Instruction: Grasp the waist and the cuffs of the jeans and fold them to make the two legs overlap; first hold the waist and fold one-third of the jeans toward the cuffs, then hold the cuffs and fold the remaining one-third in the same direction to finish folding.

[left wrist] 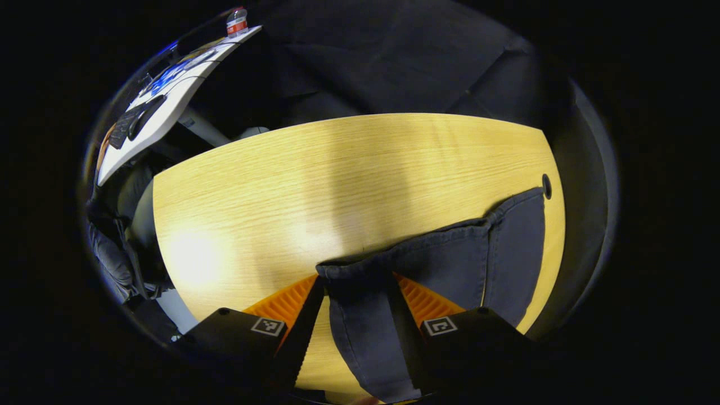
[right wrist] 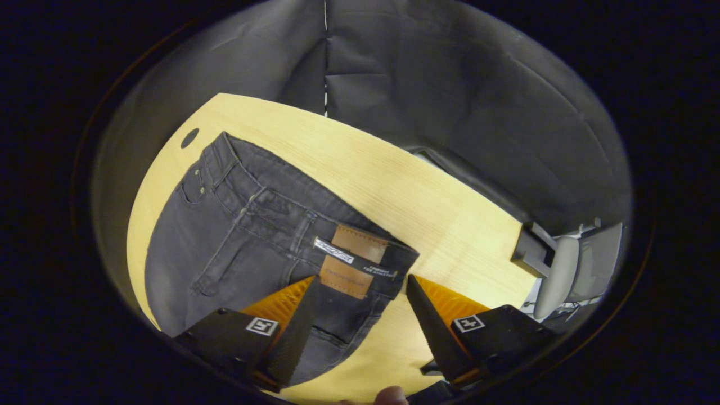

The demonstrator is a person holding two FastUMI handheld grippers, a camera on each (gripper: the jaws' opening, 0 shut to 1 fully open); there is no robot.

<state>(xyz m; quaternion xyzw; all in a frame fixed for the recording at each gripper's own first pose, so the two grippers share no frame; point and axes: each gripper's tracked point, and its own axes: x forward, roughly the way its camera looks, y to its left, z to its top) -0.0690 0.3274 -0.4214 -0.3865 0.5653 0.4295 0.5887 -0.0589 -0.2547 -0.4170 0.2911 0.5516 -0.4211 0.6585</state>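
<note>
In my left gripper view, my left jaws (left wrist: 357,304) stand apart with the cuffs (left wrist: 444,247) of the jeans (left wrist: 371,337) lying between them; whether either finger presses the cloth I cannot tell. The lower part of the leg runs out of sight at the bottom edge, so how far it goes is hidden. The two leg ends lie side by side on the wooden counter (left wrist: 315,185), the farther one reaching close to a small dark hole (left wrist: 547,186) near the counter's edge.

In my right gripper view, my right jaws (right wrist: 360,301) are spread wide around the waist (right wrist: 315,236), above the brown leather patch (right wrist: 354,261) on the waistband. One finger lies over the denim; the other stands clear over bare wood. The print on the patch is too small to make out. The seat and pockets spread away to the left, flat on the counter.

Beyond the counter hangs the black cloth wall (right wrist: 450,84). Off to one side stands a grey chair (right wrist: 568,270). In the left gripper view, a white desk (left wrist: 169,107) carries a keyboard (left wrist: 126,124) and a bottle (left wrist: 237,21), its contents hard to tell.
</note>
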